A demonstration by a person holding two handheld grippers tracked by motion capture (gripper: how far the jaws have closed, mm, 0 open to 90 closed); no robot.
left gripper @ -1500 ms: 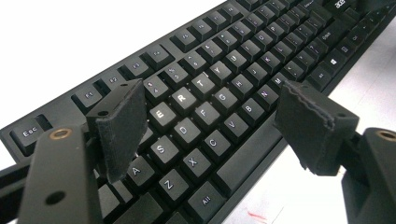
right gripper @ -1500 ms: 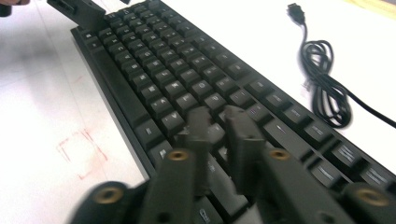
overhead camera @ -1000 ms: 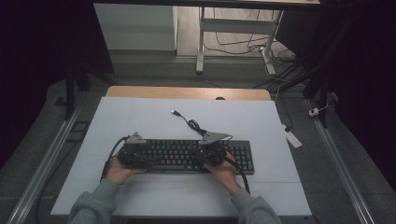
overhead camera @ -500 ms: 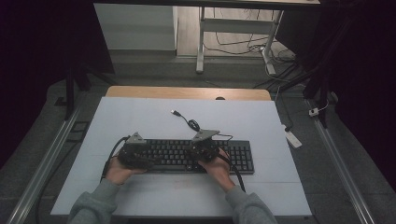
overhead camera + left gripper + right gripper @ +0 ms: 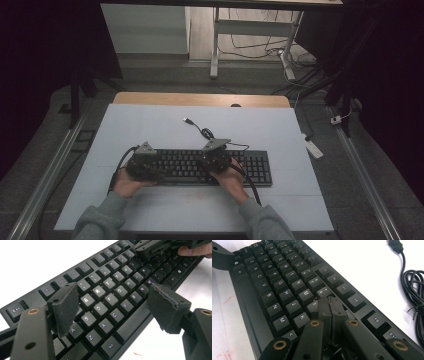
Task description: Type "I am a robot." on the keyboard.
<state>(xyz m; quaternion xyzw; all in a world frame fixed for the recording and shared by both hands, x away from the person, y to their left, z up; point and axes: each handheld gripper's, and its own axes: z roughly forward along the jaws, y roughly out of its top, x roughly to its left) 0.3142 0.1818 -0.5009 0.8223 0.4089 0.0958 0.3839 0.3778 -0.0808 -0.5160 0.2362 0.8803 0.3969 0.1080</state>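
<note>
— Status of the typing job?

— Mid-way at best, by the look of it. Keyboard (image 5: 200, 167) flat on the white table (image 5: 150, 125), toward the near edge, long side running left to right. Own cable (image 5: 205, 132) coiled just beyond the far side, plug (image 5: 187, 120) lying loose and unconnected.

— And the left gripper (image 5: 156, 167)?

— Spread wide, holding nothing. Poised above the left-hand letters, around A, S and Z, in the left gripper view (image 5: 115, 307). Not clearly touching a key.

— Right gripper (image 5: 212, 160)?

— Closed tight, pads together into one narrow tip, nothing pinched between. Down on the key row just right of U in the right gripper view (image 5: 328, 301). Probably pressing, or about to; hard to judge the contact itself.

— Done so far?

— Impossible to count keystrokes from here. Keyboard placed and squared, both tools in position over it. Still left, presumably: more key presses, likely with the closed right tip as the poker.

— Anything different from a second ago?

— Right gripper shifted a little leftward along the keyboard, toward the middle. Left gripper in the same spot. Keyboard and cable unmoved.
</note>
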